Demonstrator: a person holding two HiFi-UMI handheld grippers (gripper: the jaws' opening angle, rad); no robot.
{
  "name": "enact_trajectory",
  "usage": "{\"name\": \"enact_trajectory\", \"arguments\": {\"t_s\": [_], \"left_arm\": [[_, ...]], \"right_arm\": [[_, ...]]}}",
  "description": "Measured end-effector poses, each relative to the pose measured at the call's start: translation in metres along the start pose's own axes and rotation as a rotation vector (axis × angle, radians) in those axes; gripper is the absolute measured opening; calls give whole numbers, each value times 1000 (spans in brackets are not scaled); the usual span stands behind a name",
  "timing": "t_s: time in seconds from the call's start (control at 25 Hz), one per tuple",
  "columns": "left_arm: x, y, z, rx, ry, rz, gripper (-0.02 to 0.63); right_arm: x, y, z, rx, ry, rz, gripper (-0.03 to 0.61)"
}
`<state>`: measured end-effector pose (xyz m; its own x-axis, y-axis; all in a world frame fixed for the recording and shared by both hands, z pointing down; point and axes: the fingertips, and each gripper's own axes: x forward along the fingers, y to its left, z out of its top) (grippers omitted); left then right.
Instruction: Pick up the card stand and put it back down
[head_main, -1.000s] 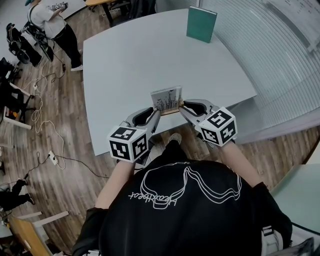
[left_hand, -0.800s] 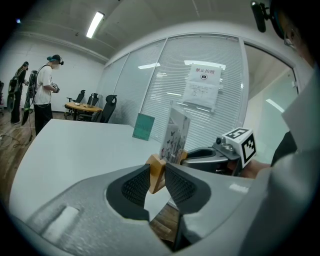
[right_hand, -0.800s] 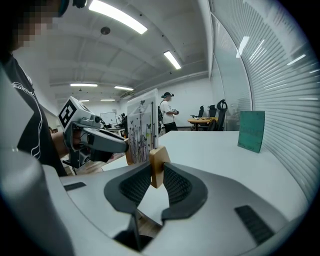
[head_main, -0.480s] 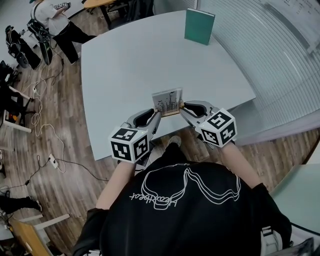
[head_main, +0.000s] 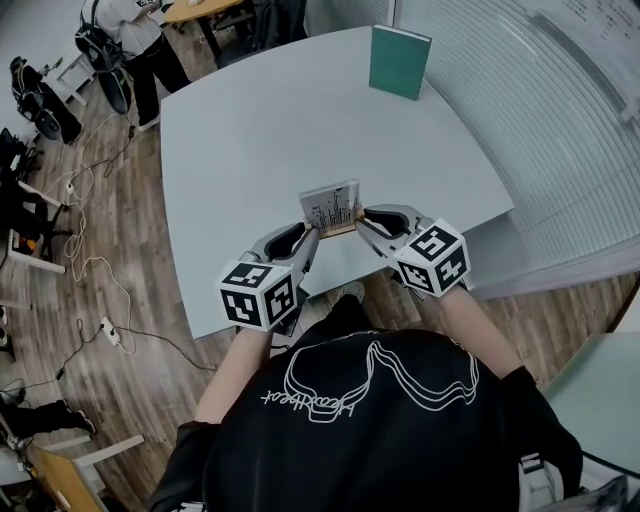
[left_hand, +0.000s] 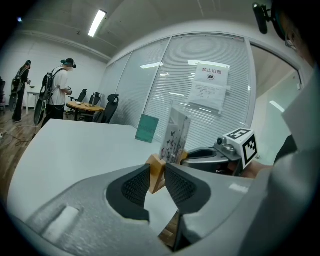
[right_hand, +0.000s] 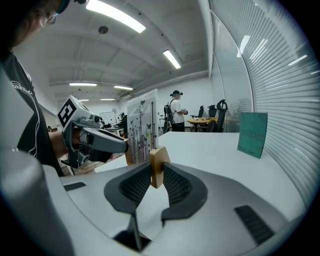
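Head view: my left gripper (head_main: 312, 232) clamps the left end of the wooden base of the card stand (head_main: 332, 208). The stand is upright between both grippers, over the near edge of the table (head_main: 230, 130). My right gripper (head_main: 362, 216) pinches the base's right end. A green book (head_main: 399, 62) stands well beyond.

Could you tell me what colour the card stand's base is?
The base is light tan wood, clearest in the right gripper view.
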<state>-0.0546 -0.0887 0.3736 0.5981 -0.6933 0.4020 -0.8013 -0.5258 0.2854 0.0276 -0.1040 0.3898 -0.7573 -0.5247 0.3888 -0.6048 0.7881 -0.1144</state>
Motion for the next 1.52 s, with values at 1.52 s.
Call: {"name": "enact_trajectory", "arguments": {"t_s": [1.52], "left_arm": [[153, 121, -36, -38, 188, 57, 86]], "right_arm": [[130, -126, -66, 131, 188, -1, 83]]}}
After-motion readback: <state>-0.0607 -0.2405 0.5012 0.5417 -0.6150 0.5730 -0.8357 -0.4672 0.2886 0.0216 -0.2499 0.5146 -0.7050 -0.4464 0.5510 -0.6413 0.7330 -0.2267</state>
